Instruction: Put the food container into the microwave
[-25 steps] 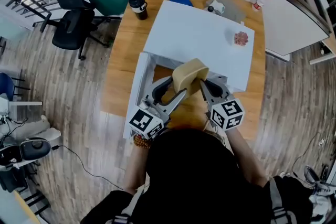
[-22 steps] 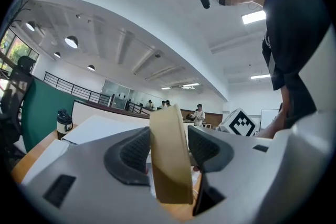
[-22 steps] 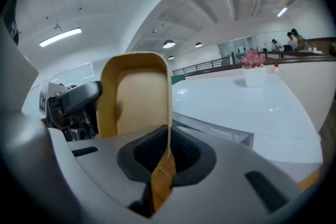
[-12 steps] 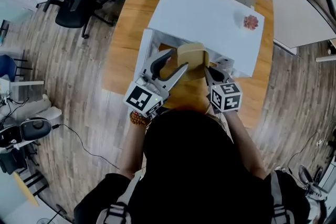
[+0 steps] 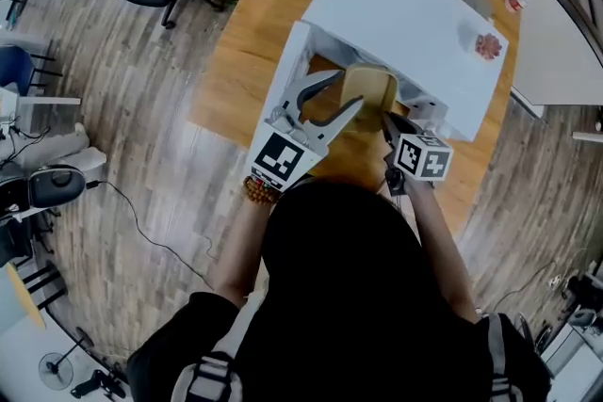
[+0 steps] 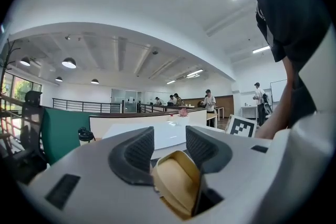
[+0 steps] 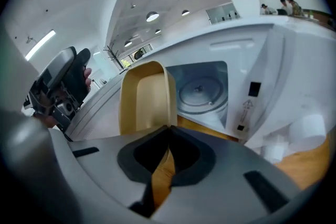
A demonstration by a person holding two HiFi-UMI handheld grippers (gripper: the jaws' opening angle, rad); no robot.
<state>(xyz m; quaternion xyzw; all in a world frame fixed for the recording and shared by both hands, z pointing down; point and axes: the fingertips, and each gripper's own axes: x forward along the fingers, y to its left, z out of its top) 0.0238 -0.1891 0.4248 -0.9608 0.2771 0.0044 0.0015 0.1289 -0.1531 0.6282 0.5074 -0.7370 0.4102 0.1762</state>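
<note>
Pinched together on the thin tan wall of the food container (image 7: 147, 97), the jaws of the right gripper (image 7: 168, 127) have just been closing on it. The rest of the container rises ahead of and above them, tipped on edge with its hollow side turned back toward the jaws. Just beyond the container, further along the line of these jaws, the microwave (image 7: 262, 50) stands open with its round turntable (image 7: 201, 91) in plain sight. The left gripper (image 6: 169, 136) has its jaws spread wide, though they have just been closing. A rounded corner of the container lies low between them, near their base and close to the right-hand jaw, and the ribbed pads (image 6: 139, 150) do not clamp it. From the head view the container hangs between the two pairs of jaws, directly in front of the microwave's mouth and above the wooden counter (image 5: 245, 42). The open door (image 5: 285, 75) stands just left of the left jaws.
</note>
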